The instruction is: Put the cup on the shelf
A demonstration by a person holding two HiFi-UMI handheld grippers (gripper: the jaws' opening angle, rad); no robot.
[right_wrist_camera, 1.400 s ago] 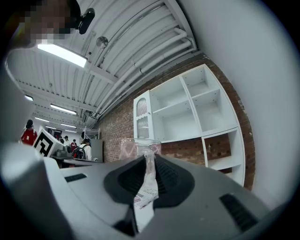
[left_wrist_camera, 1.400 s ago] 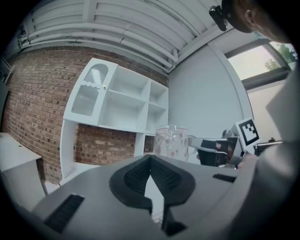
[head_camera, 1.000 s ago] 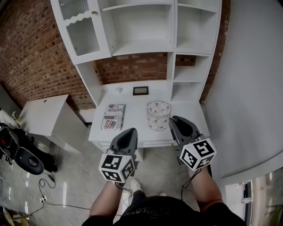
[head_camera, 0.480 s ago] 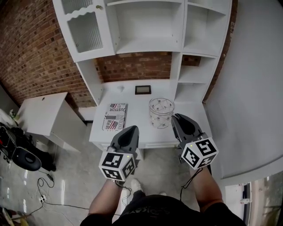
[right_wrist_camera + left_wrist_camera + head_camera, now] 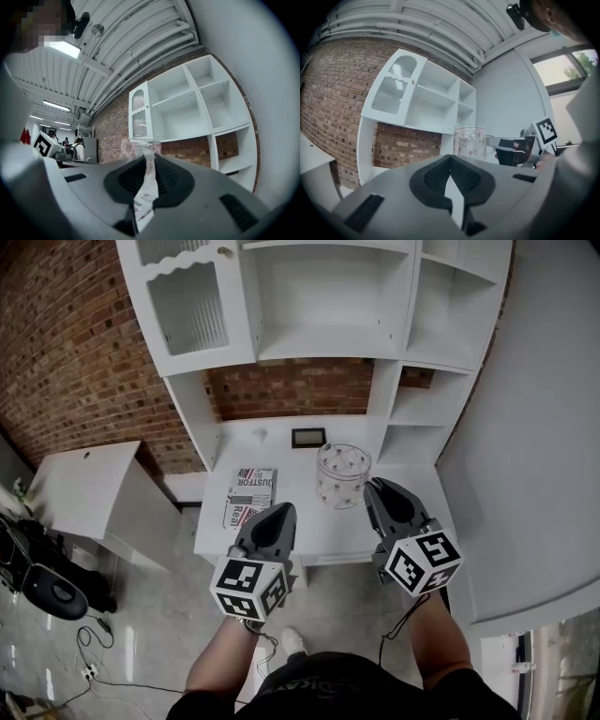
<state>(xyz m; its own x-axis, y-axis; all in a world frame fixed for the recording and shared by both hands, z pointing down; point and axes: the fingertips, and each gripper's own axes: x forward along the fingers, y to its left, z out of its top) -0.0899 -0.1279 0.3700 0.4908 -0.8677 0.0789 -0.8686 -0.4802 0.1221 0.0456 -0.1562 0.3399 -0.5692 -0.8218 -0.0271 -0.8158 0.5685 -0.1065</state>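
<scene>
A clear glass cup with a pink pattern hangs over the white desk, in front of the white shelf unit. My right gripper is shut on the cup's handle, which stands upright between the pads in the right gripper view. In the left gripper view the cup is at the centre with the right gripper beside it. My left gripper hovers at the desk's near edge, shut and holding nothing. Its pads meet at the tip. The shelf compartments look bare.
A magazine lies on the desk's left part, and a small black frame stands at the back. A low white cabinet is to the left. A grey wall closes the right side, with brick wall behind.
Both grippers have moved forward toward the desk and shelf, the cup going along in the right one. The jaws stand the same.
</scene>
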